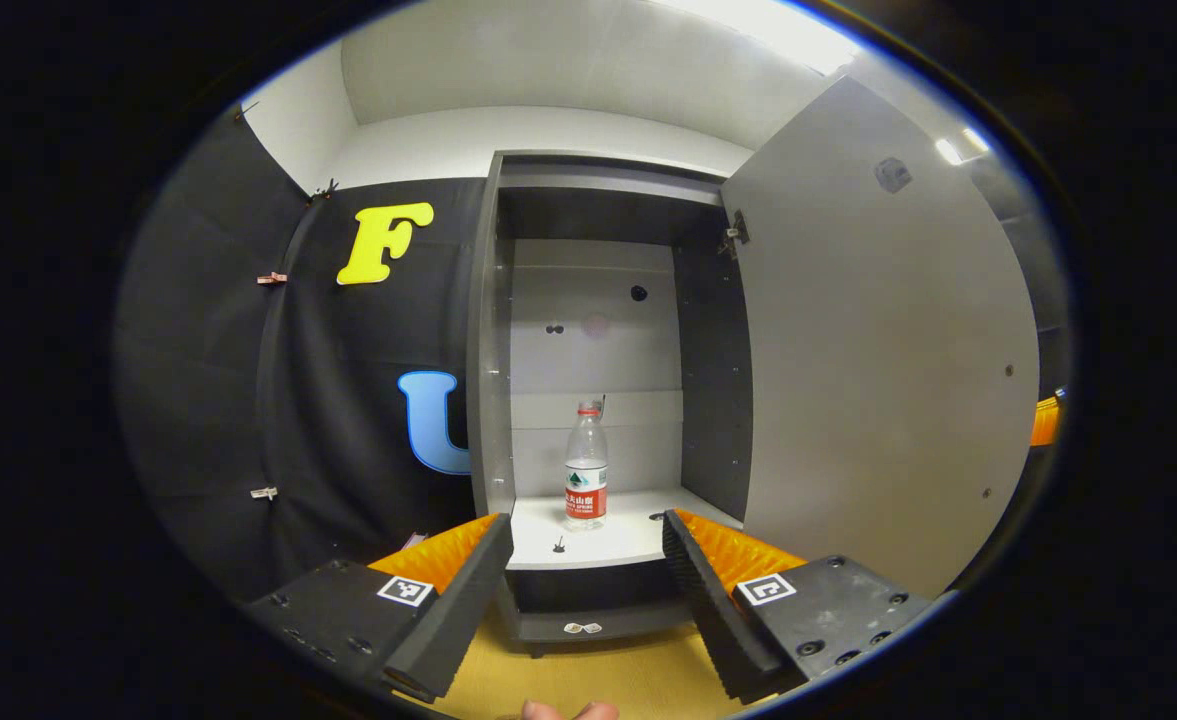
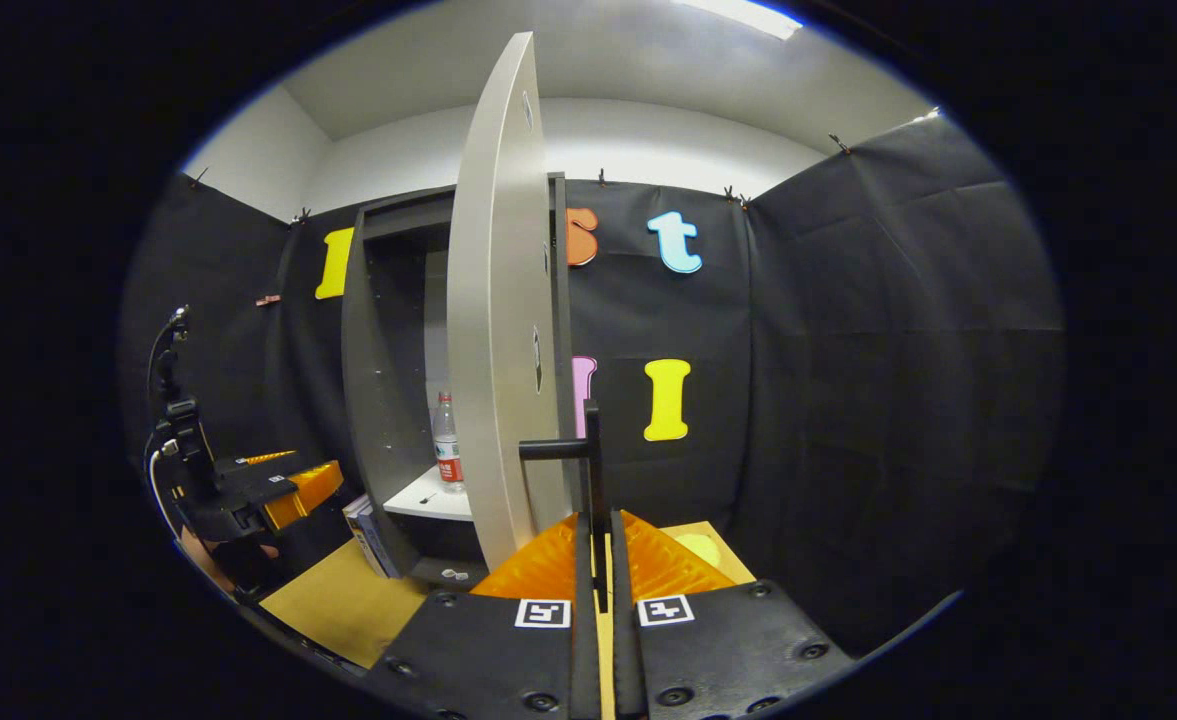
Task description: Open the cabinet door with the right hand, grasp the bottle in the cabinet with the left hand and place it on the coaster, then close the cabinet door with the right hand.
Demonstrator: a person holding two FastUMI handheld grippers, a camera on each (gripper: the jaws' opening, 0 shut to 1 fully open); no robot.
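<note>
A clear water bottle (image 1: pixel 586 470) with a red cap and red label stands upright on the white shelf (image 1: pixel 628 535) inside the open grey cabinet (image 1: pixel 488 350). My left gripper (image 1: pixel 583 565) is open in front of the shelf, short of the bottle, with nothing between its fingers. In the right gripper view the cabinet door (image 2: pixel 493 330) is swung wide, seen nearly edge-on. My right gripper (image 2: pixel 598 540) is shut on the door's black handle (image 2: pixel 588 450). The bottle (image 2: pixel 445 440) shows behind the door. A pale yellow round coaster (image 2: pixel 700 548) lies on the table past the right fingers.
The open door (image 1: pixel 878 350) fills the right side of the left gripper view. The left gripper (image 2: pixel 278 490) and the hand holding it are at the left of the right gripper view. A book-like thing (image 2: pixel 366 535) leans beside the cabinet base. The tabletop (image 2: pixel 348 600) is yellow-tan.
</note>
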